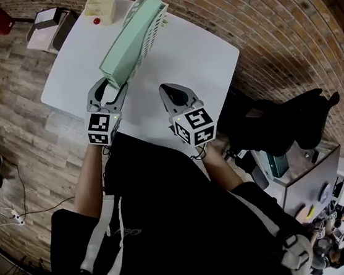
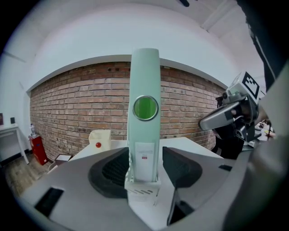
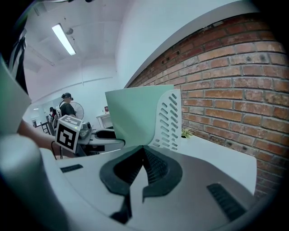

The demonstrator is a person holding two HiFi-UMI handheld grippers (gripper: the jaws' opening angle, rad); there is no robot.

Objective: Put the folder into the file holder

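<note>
**Let go cleanly, then back straight out**

The folder (image 2: 144, 90) stands inside the file holder (image 1: 153, 24). Its spine is between the fingers of the left gripper (image 1: 112, 85), which are apart and not clamping it. I think the best move is to pull back straight along the fingers, so no pad drags the spine. The right gripper (image 1: 166, 91) has its fingers together and is empty.

This looks like an office or lab room: a brick wall (image 2: 67, 103), a wooden floor (image 1: 6, 104), a white table (image 1: 199, 55), a ceiling strip light (image 3: 63, 39) and a red fire extinguisher (image 2: 37, 149).
</note>
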